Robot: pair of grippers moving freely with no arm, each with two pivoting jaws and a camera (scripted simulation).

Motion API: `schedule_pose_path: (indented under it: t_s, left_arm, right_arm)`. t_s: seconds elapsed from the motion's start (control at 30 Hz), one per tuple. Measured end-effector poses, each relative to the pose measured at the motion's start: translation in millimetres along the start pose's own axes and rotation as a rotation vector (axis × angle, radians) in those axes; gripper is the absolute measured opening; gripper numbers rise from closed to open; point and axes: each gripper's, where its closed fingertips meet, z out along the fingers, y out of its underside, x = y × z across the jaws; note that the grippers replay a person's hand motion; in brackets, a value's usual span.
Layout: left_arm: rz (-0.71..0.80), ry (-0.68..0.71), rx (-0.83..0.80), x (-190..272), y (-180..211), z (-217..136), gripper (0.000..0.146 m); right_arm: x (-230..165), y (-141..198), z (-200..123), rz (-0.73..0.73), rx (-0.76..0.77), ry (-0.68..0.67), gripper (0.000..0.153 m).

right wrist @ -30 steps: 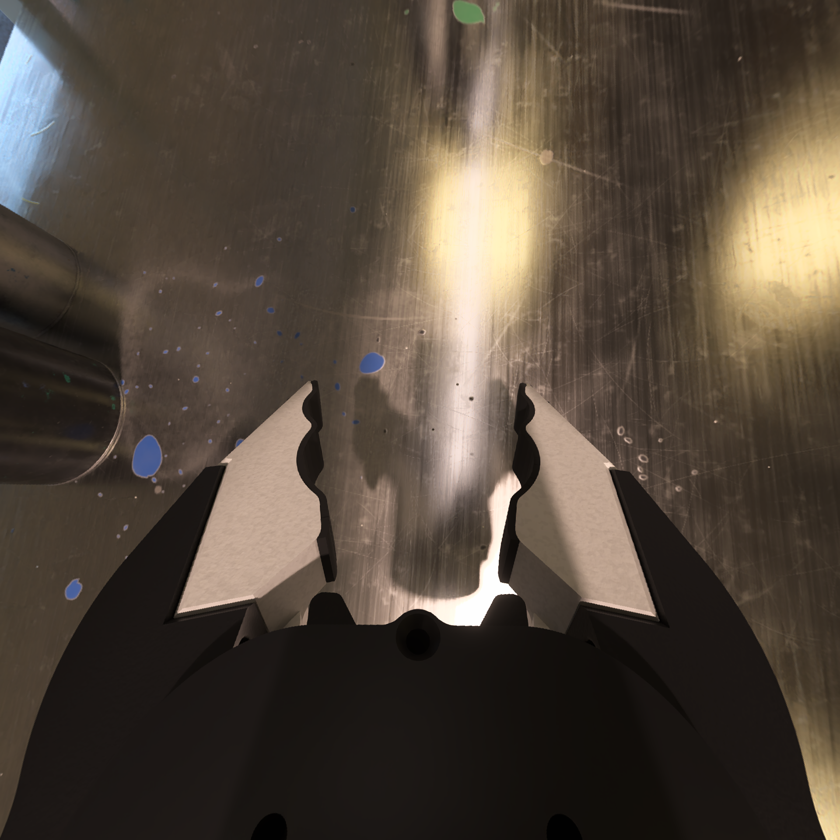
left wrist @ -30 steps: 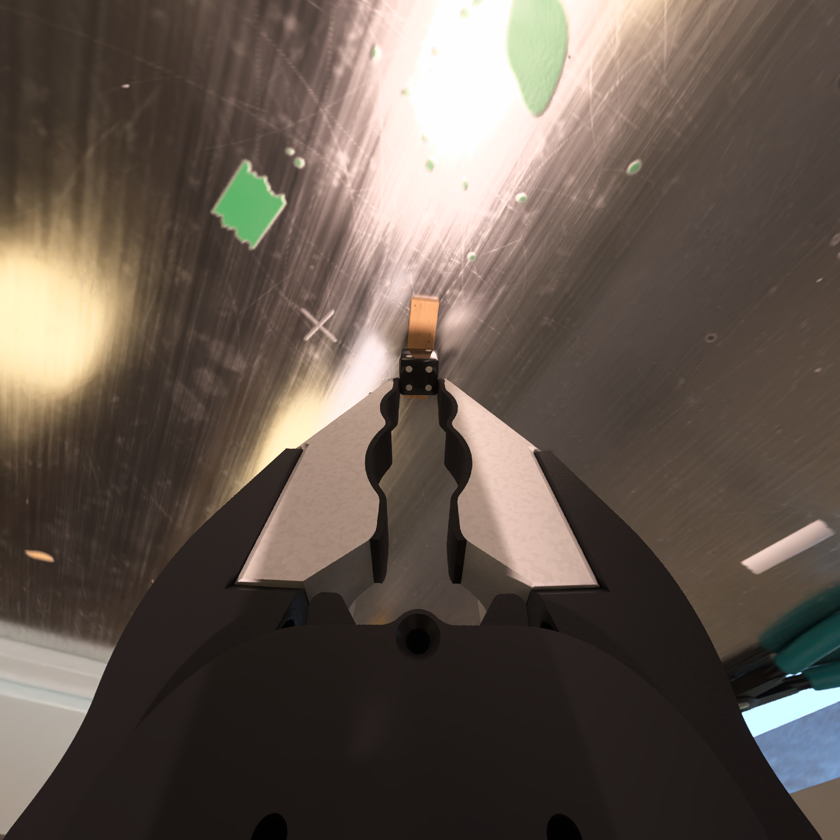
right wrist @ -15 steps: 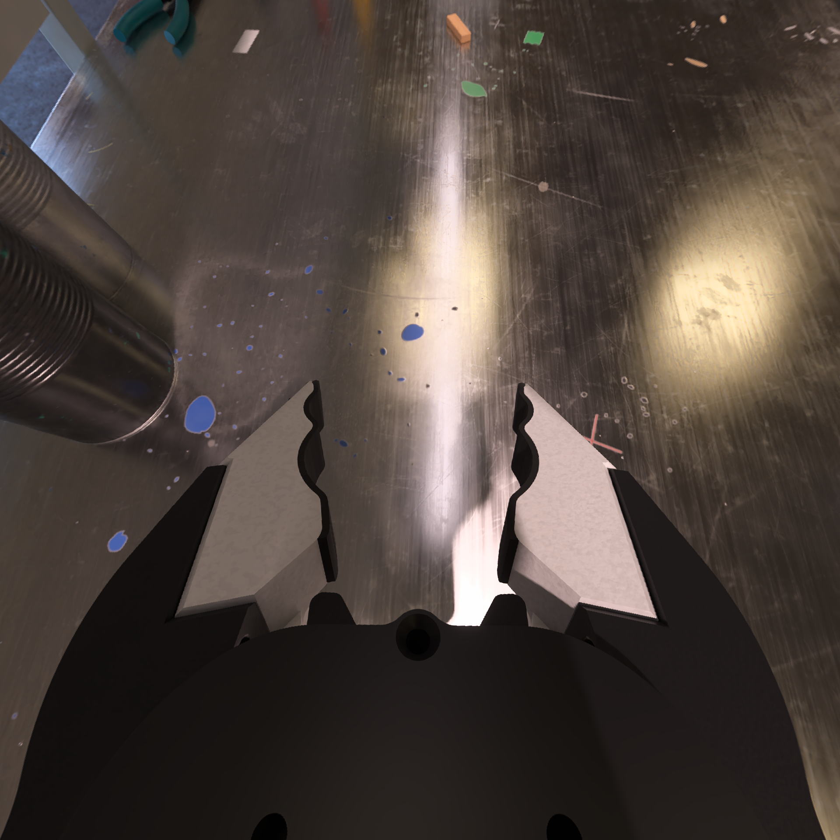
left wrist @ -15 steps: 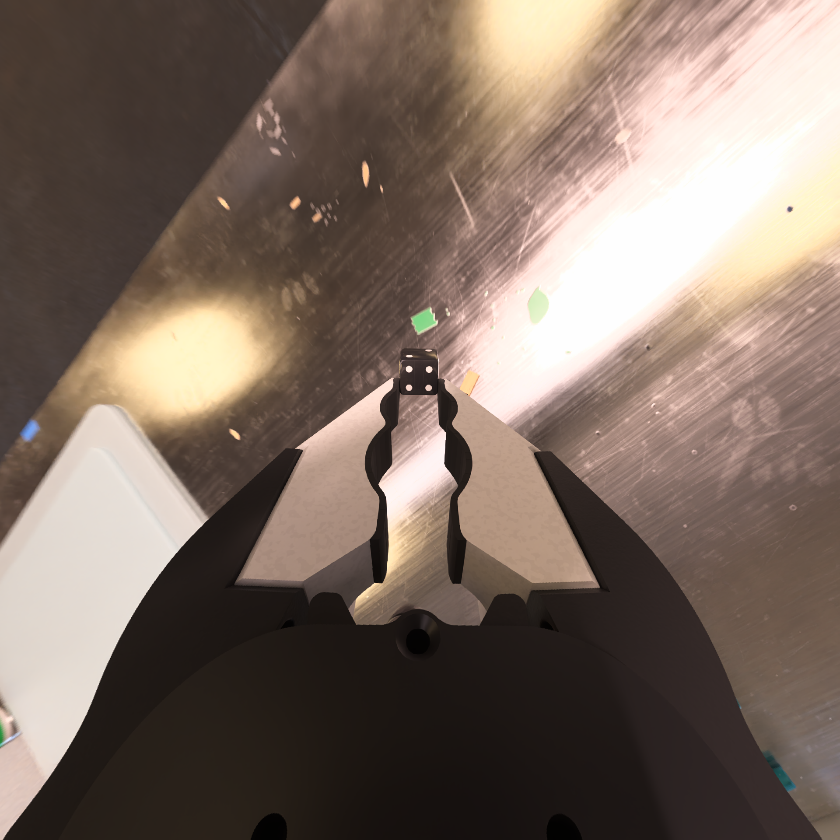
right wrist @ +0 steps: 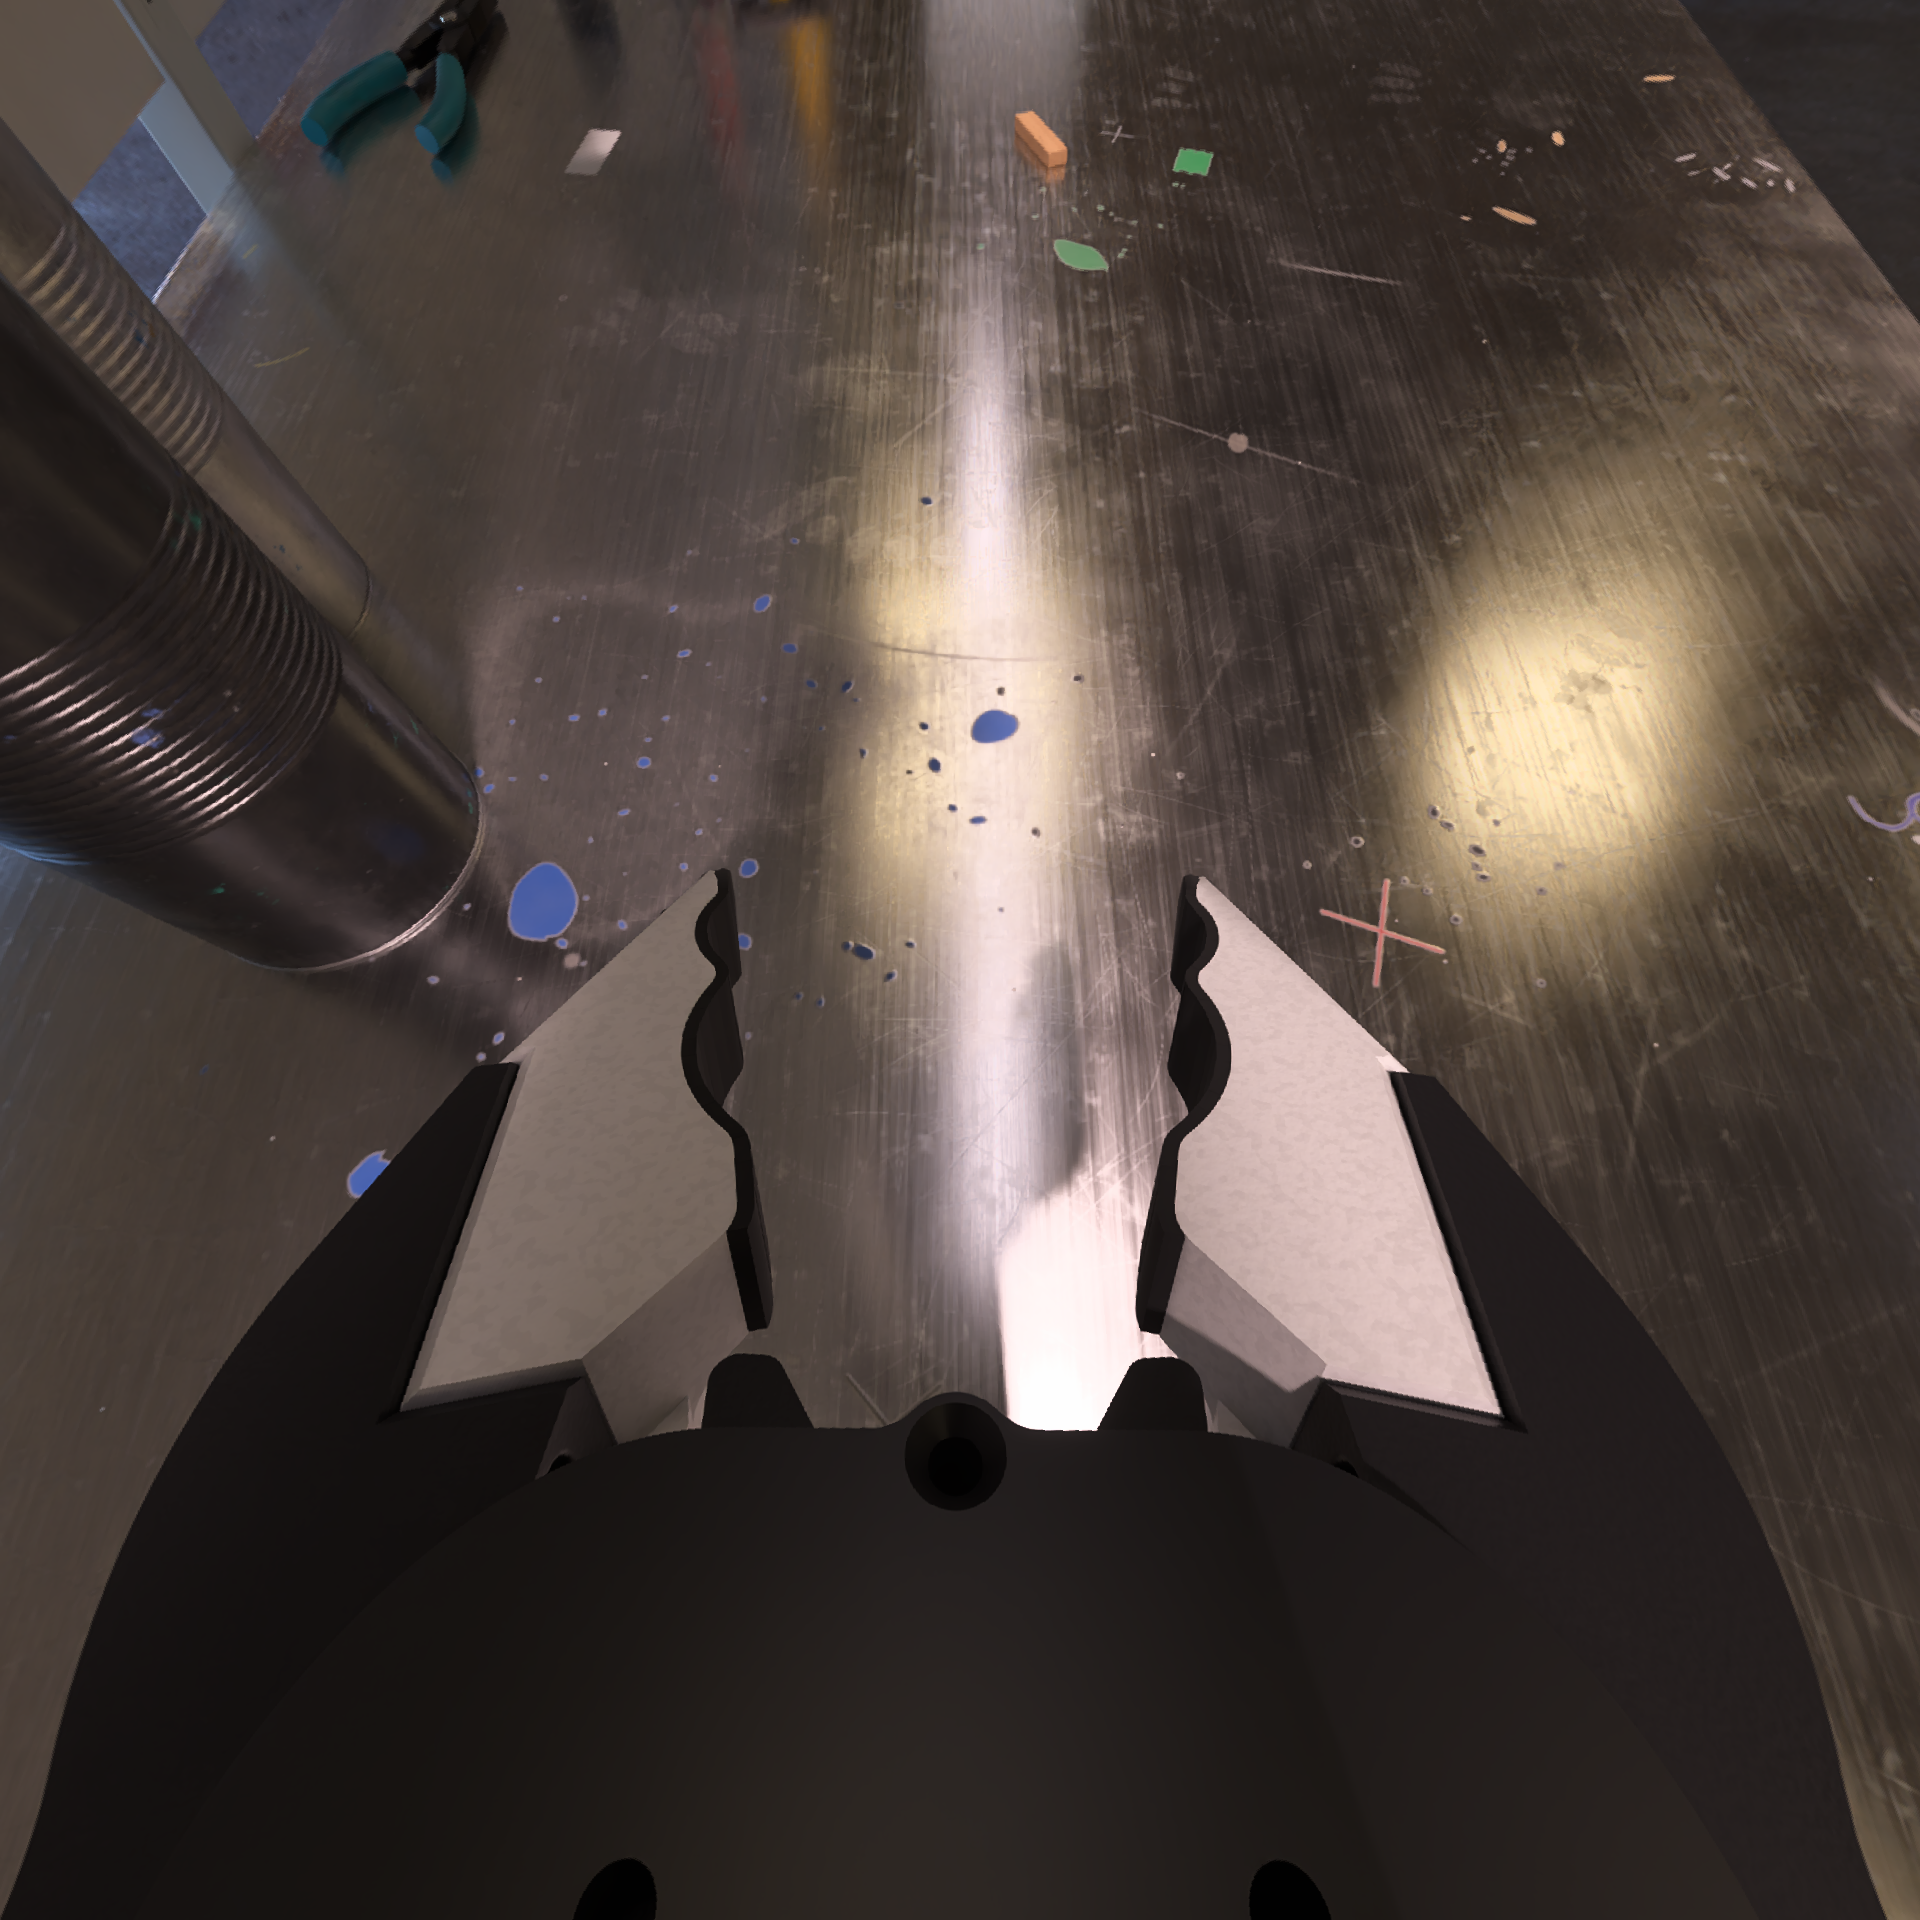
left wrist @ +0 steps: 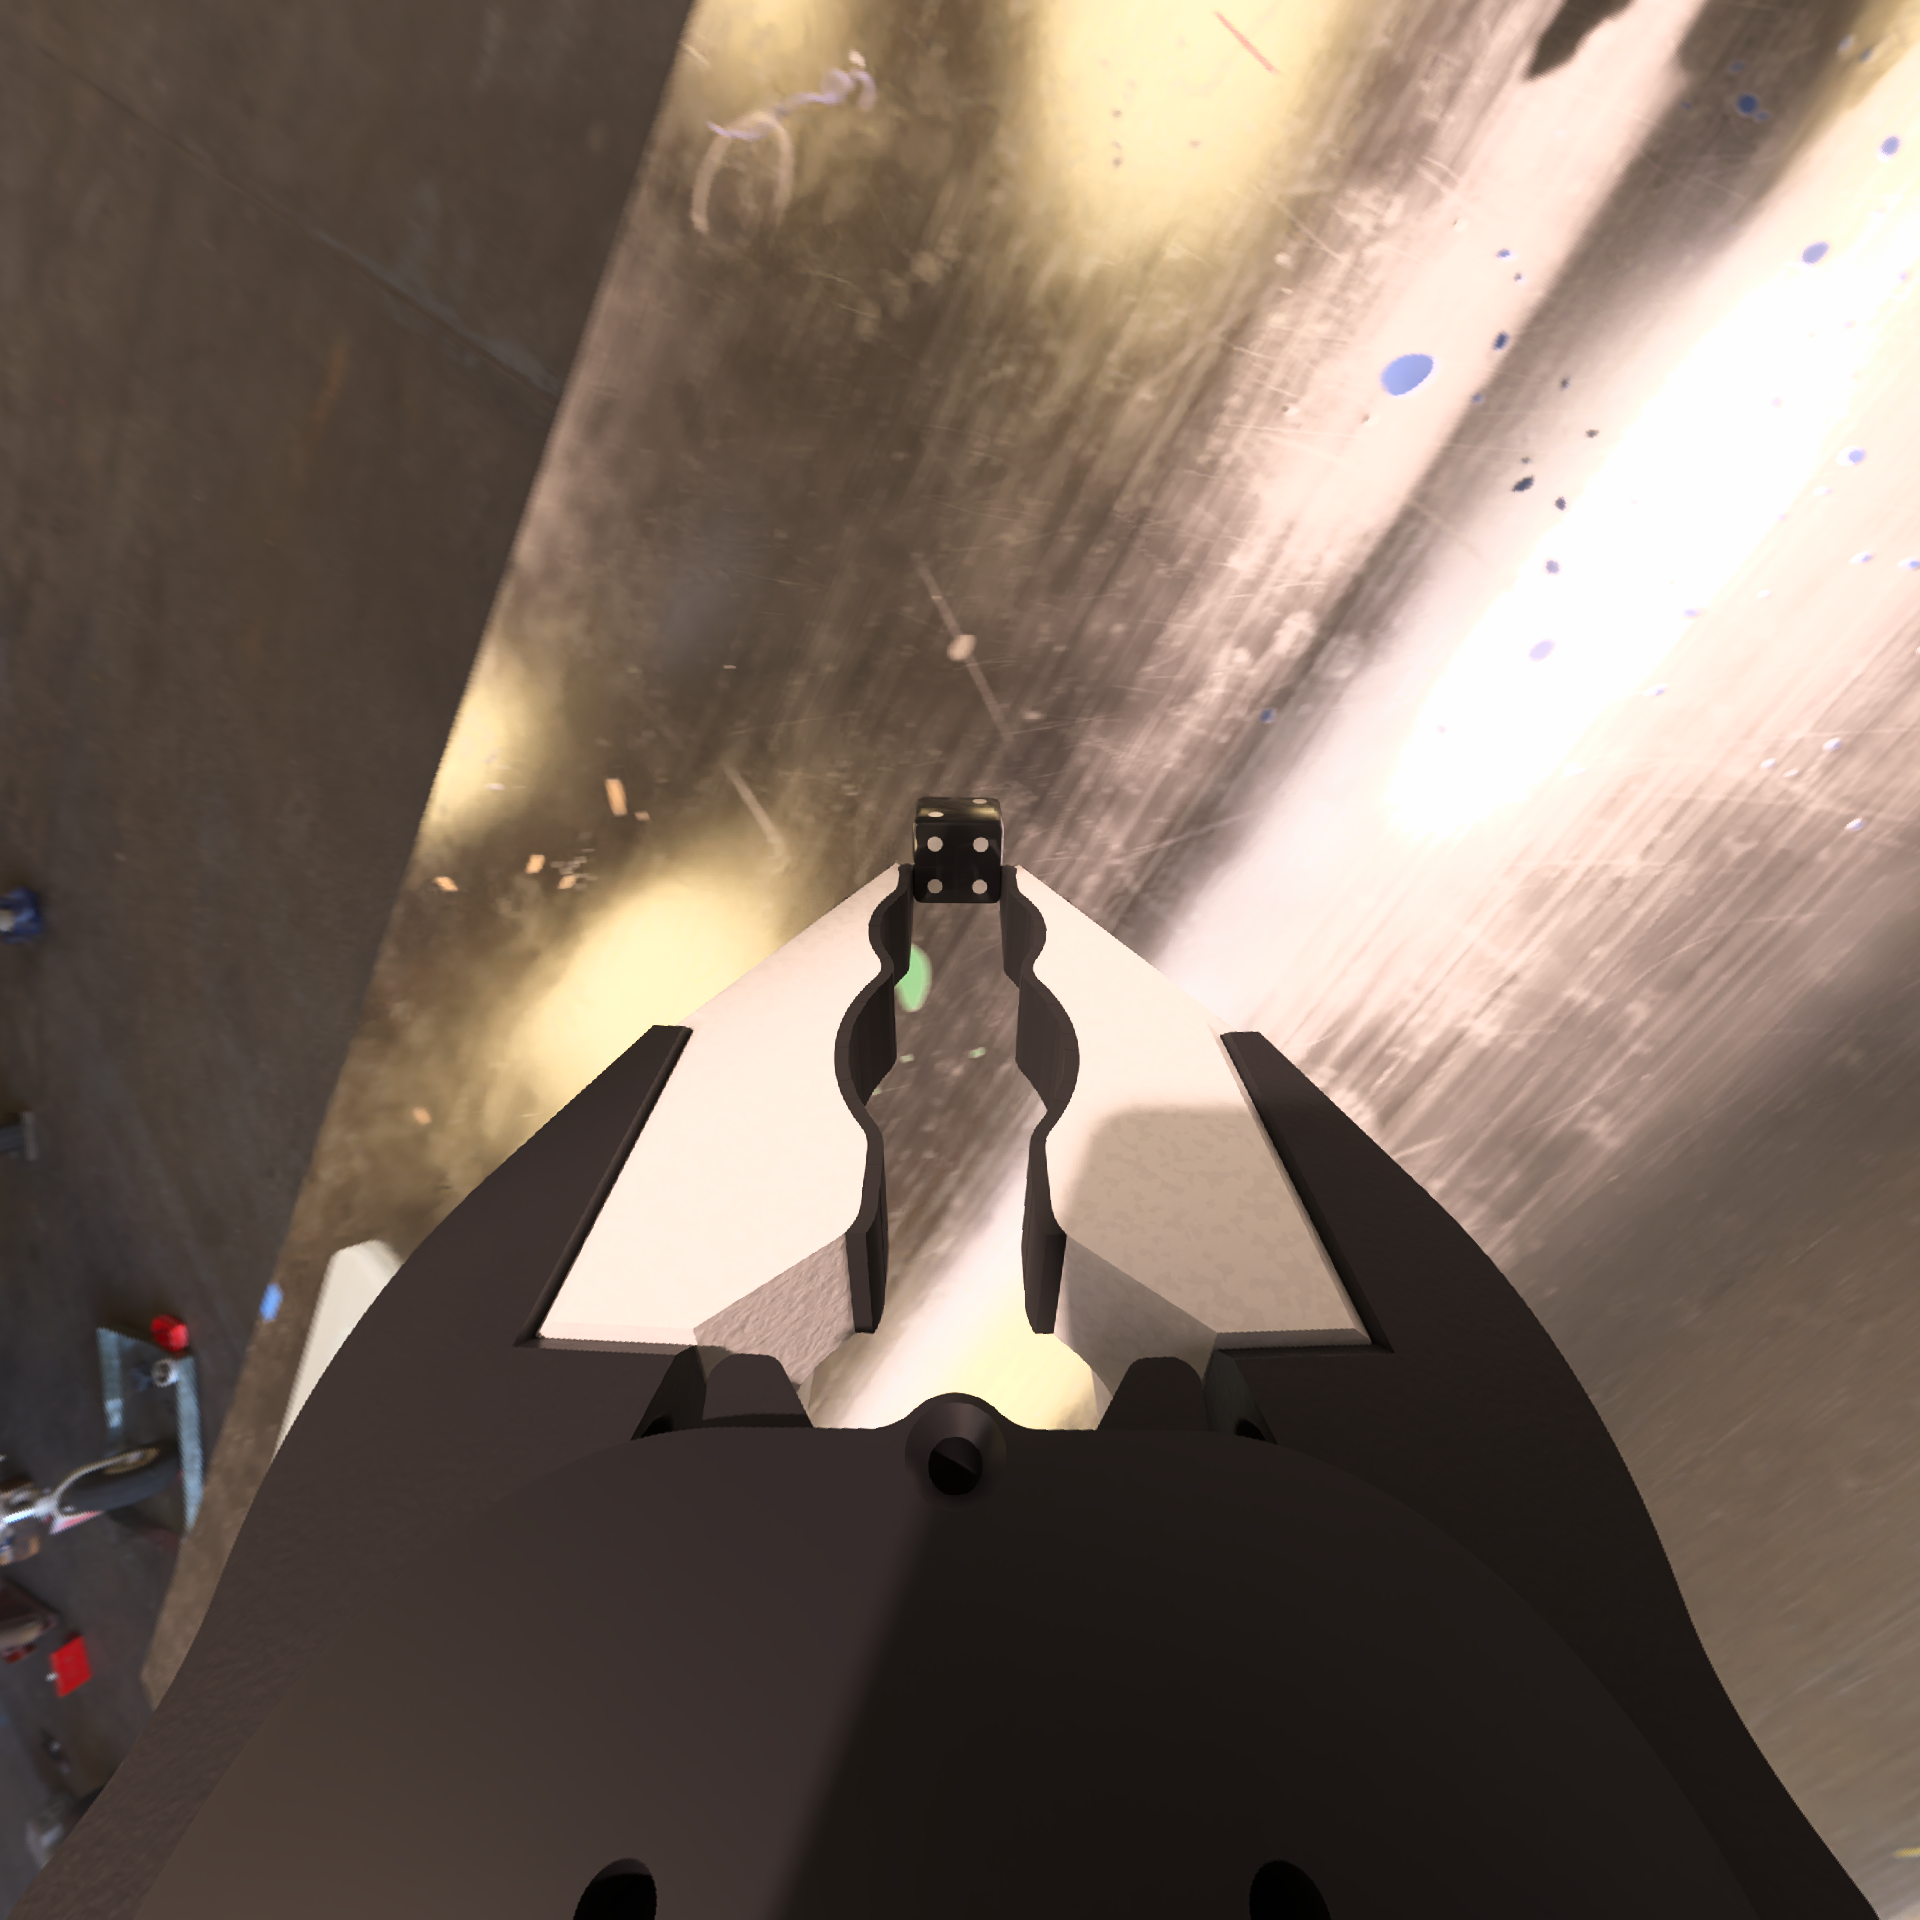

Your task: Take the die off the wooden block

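My left gripper [left wrist: 957,883] is shut on a small black die [left wrist: 957,864] with white pips, pinched at the fingertips and held high above the scratched metal table [left wrist: 1299,520]. The wooden block [right wrist: 1040,138], a small orange-brown bar, lies on the table far ahead in the right wrist view; it does not show in the left wrist view. My right gripper [right wrist: 956,894] is open and empty, raised over the table among blue paint spots.
A ribbed metal cylinder [right wrist: 177,727] lies at the left of the right wrist view. Teal-handled pliers [right wrist: 395,94] lie at the far left. Green patches [right wrist: 1192,160] lie near the block. The table edge [left wrist: 499,665] runs diagonally at left, with a white tray corner [left wrist: 338,1309] below.
My left gripper has carried the die up and away from the wooden block and swung, so the block left its view. My right gripper has risen and drawn back, bringing the block into view.
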Motion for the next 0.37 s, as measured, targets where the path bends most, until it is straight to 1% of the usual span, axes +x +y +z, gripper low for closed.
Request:
schedule_pose_path:
  t_s: [0.07, 0.2, 0.27, 0.37]
  left_arm:
    - [-0.016, 0.038, -0.026, 27.8, -2.7, 24.7, 0.016]
    - [-0.078, 0.166, -0.050, 74.7, -7.2, 73.7, 0.016]
    - [-0.118, 0.227, -0.065, 90.4, -8.1, 96.0, 0.016]
    - [-0.140, 0.246, -0.122, 101.0, -2.9, 126.8, 0.016]
  right_arm:
    - [-3.7, 1.5, 0.3, -0.005, -0.009, 0.001, 0.084]
    - [-8.4, 6.9, 6.1, -0.012, -0.048, -0.005, 0.085]
    - [-9.2, 8.6, 10.7, -0.013, -0.067, -0.011, 0.085]
    - [-8.3, 10.0, 18.6, -0.018, -0.089, -0.021, 0.085]
